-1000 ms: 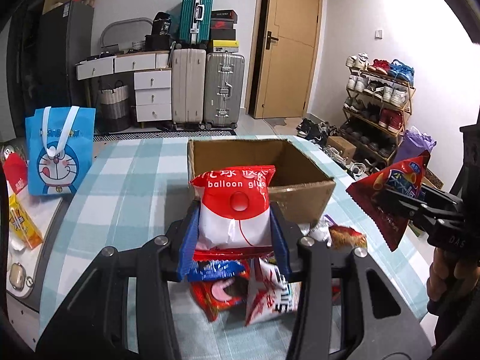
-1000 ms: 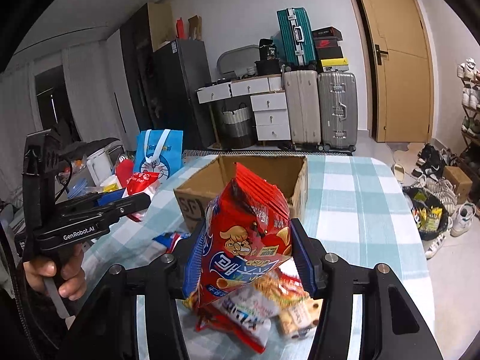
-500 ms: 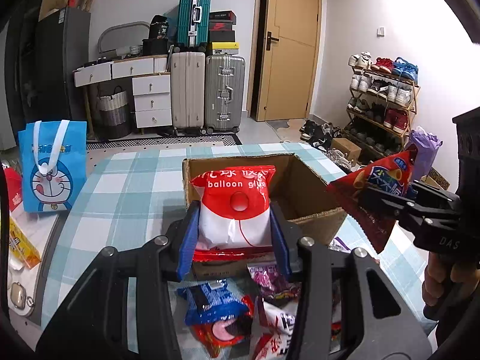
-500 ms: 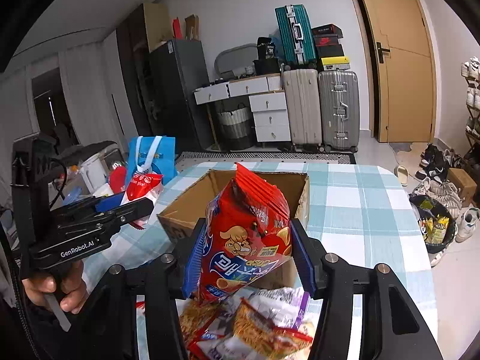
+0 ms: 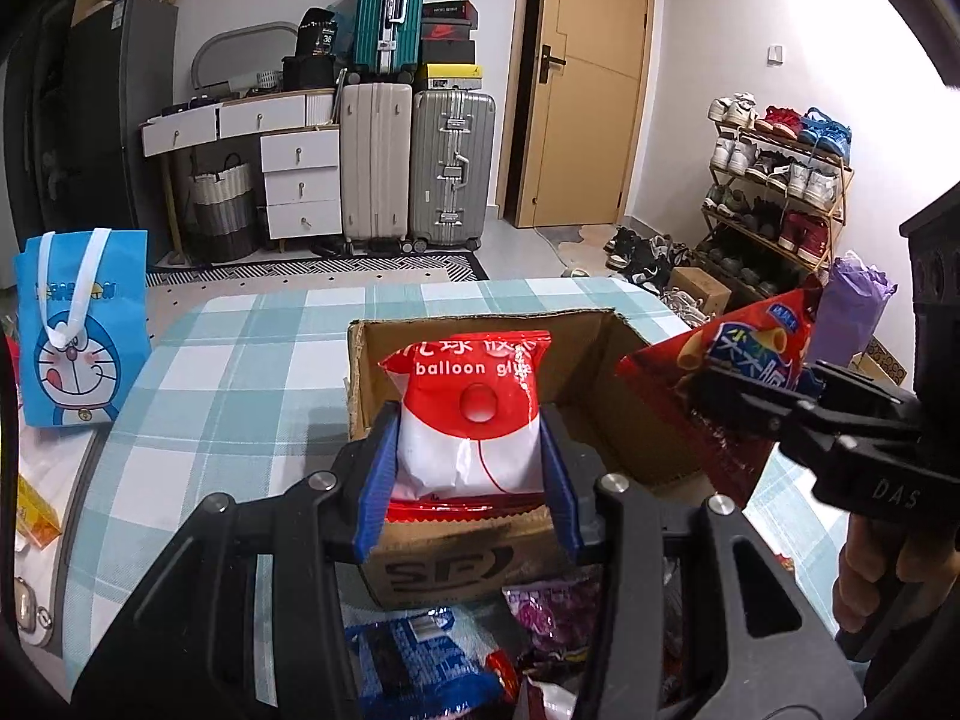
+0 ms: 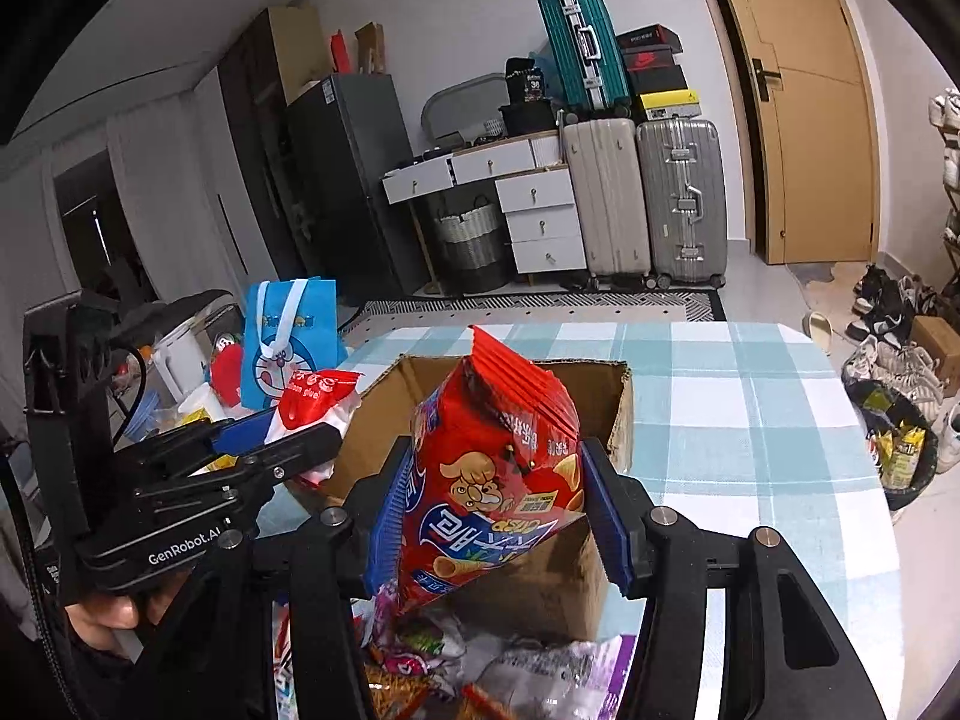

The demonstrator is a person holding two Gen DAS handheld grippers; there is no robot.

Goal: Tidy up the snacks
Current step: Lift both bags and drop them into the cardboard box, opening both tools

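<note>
My left gripper [image 5: 468,468] is shut on a red and white "balloon glue" packet [image 5: 471,414], held above the near edge of the open cardboard box [image 5: 606,360]. My right gripper [image 6: 498,510] is shut on a red chip bag [image 6: 498,468], held over the box [image 6: 618,408] near its front right corner. The chip bag also shows in the left wrist view [image 5: 744,360], and the packet in the right wrist view [image 6: 312,396]. Several loose snack packets [image 5: 420,654] lie on the table in front of the box [image 6: 480,666].
The table has a blue-green checked cloth [image 5: 240,372]. A blue Doraemon bag [image 5: 78,324] stands at its left edge, with small items beside it. A bin with wrappers [image 6: 900,450] stands on the floor at right. Suitcases and drawers line the far wall.
Both grippers have moved forward with their packets, from over the loose snack pile to over the near part of the box. Both stay shut.
</note>
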